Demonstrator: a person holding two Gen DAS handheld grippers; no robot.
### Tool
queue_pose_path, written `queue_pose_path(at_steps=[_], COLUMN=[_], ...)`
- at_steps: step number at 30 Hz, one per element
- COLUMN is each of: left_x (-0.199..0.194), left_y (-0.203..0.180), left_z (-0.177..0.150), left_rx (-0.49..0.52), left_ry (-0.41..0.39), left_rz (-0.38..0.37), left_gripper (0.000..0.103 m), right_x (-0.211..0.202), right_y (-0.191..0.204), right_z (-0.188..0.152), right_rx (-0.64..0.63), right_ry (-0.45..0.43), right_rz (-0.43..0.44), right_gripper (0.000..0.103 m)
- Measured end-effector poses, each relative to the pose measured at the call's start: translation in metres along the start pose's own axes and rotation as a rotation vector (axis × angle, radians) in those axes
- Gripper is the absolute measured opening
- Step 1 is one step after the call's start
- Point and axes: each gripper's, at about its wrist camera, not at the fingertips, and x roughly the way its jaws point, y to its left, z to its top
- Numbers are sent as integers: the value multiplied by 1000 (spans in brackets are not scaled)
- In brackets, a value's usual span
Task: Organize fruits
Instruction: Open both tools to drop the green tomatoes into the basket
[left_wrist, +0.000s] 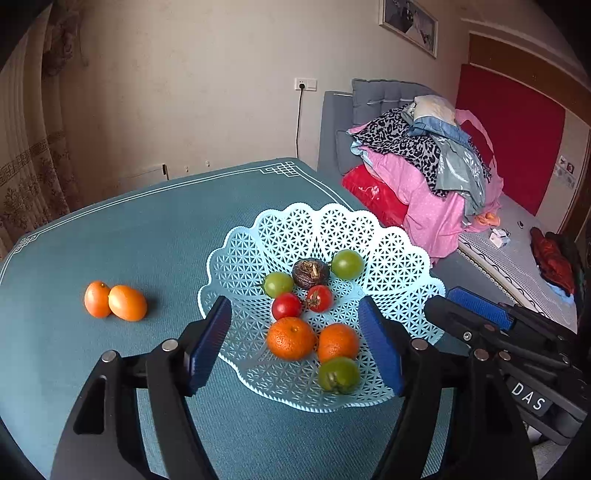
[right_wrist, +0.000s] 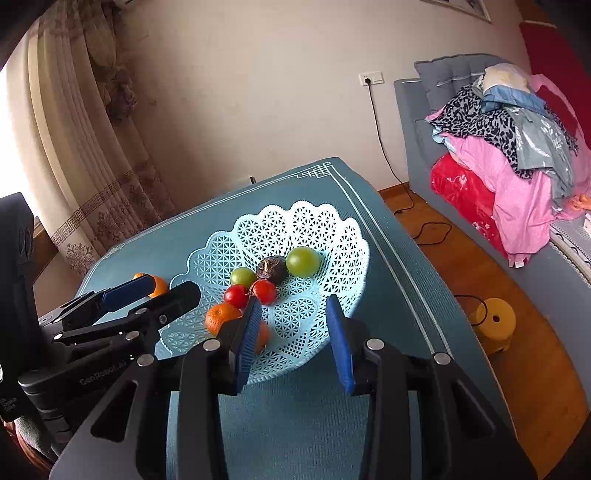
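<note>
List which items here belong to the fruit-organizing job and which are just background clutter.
Job:
- pale blue lattice plastic basket
- two orange kumquat-like fruits on the table
- fruits in the basket: three green tomatoes, two red tomatoes, two mandarins, one dark brown wrinkled fruit
- left gripper and right gripper, both open and empty

Background:
- teal tablecloth
- pile of clothes
- yellow stool

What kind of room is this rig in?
Most likely a bedroom at home: a bed piled with folded bedding, window curtains, and a cloth-covered table holding a fruit basket.
</note>
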Motion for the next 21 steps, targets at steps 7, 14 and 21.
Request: queue_pose_path(at_steps=[7,14,21], left_x=[-3,-9,-17], left_y=[17,38,57], left_z=[1,1,-3], left_rx=[-31,-76,-107], left_ry=[-5,-10,-18], left_rz=[31,70,107], left_gripper=[81,89,94], right_x=[-2,-3,-4], right_y=[3,10,20], right_z=[-1,-2,-4], right_rx=[0,-5,-24], right_ry=[-6,-1,4], right_rz=[3,10,26], right_gripper=[43,44,44])
